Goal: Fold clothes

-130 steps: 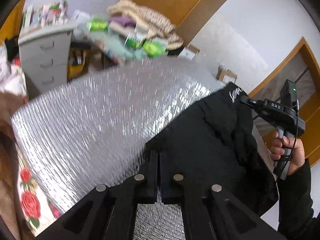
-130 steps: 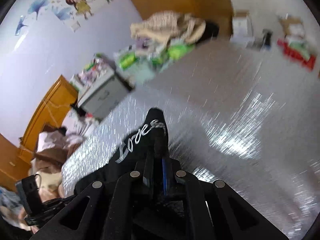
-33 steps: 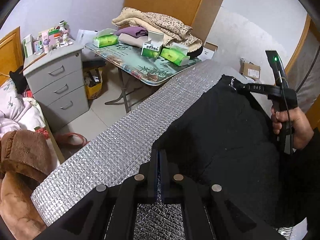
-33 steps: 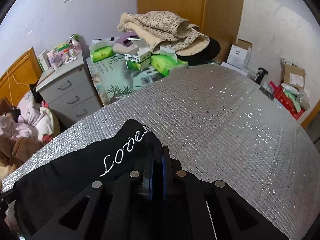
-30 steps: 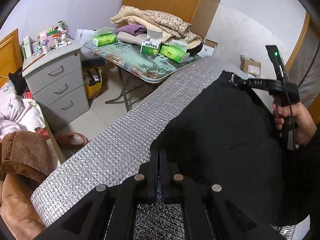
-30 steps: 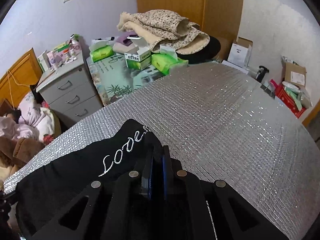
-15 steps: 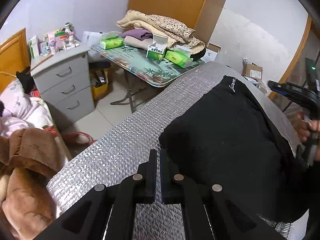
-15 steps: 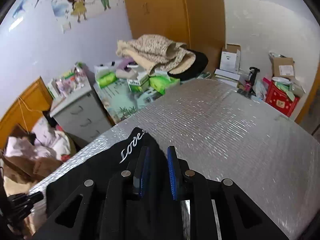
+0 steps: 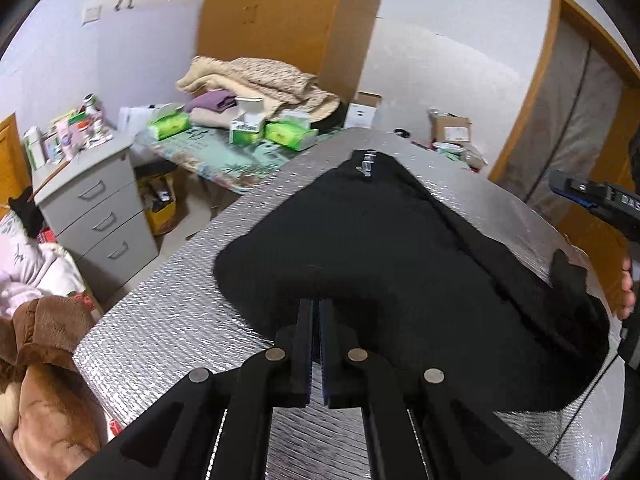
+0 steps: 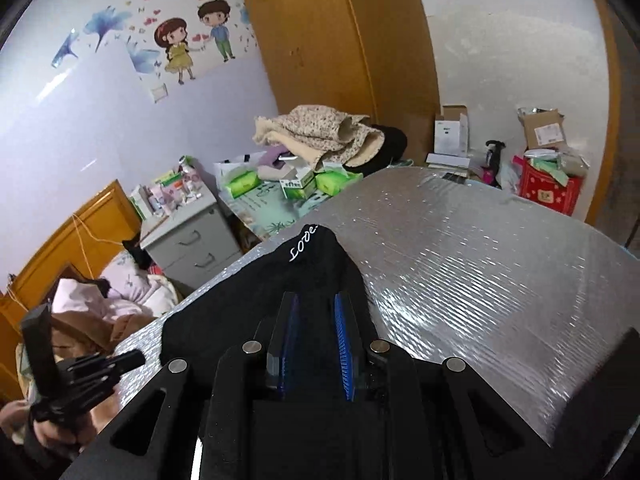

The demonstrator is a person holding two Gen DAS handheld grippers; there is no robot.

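Fold laid on the surface (image 9: 160,332): right gripper (image 10: 316,312) spread and empty above the black garment (image 9: 380,248), left gripper (image 9: 316,308) pinched together, empty, next needing a fresh edge ahead.

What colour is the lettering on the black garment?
White, in a looping script on the black garment; the lettering shows best in the right wrist view.

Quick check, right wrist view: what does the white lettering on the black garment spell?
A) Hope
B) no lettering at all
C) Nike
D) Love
D: the black garment lying on the silver quilted mat carries white cursive "Love" at its far tip, just beyond the right gripper, whose jaws stand apart.
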